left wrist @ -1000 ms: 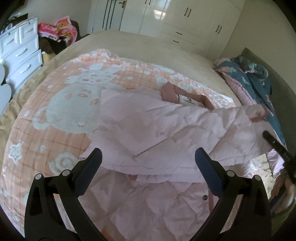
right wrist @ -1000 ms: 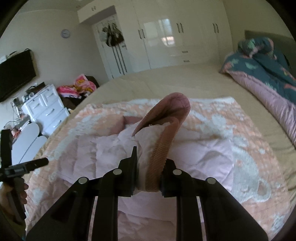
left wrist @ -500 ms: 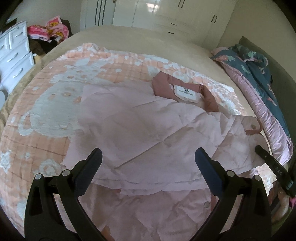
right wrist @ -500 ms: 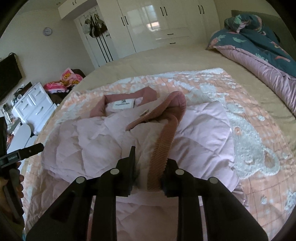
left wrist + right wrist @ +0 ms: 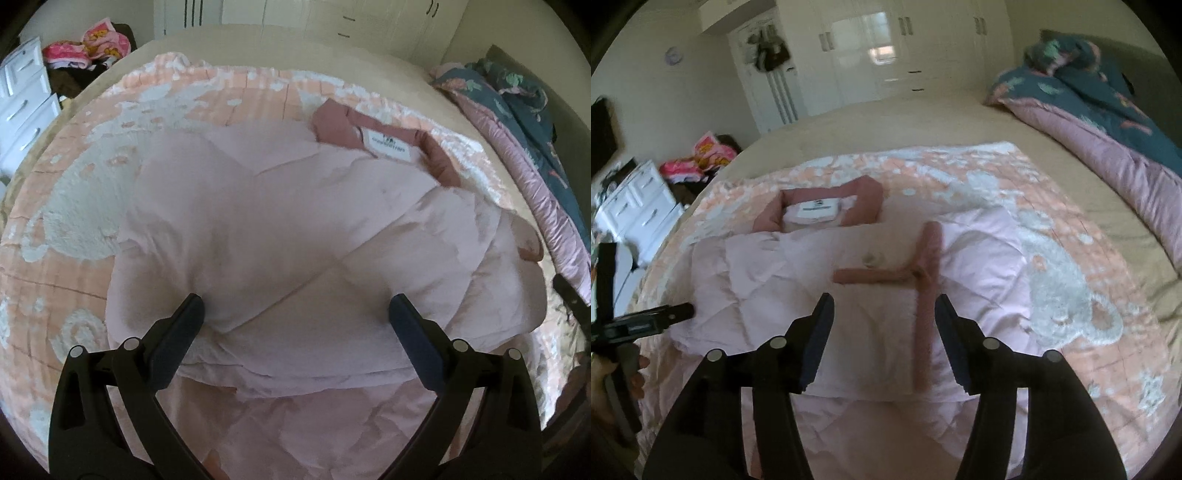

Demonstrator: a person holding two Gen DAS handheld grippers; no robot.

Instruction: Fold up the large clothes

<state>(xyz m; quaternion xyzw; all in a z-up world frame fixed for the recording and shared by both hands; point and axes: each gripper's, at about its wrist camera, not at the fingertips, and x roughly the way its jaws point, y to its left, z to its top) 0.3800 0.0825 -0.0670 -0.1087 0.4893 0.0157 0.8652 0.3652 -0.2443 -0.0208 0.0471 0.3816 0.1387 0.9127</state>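
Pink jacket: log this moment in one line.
pink jacket: sleeves folded in, flat on blanket | right gripper: open, empty | left gripper: open, empty

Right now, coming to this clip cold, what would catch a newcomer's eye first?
The pale pink quilted jacket spread mid-bed on the peach bear-patterned blanket, its dusty-rose collar and white label at the far end. A ribbed rose cuff lies folded across the front, just ahead of the open right gripper. The left gripper hovers open over the jacket.

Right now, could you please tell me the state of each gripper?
Left gripper: open, holding nothing, over the pink jacket.
Right gripper: open, holding nothing; cuff lies between its fingers.
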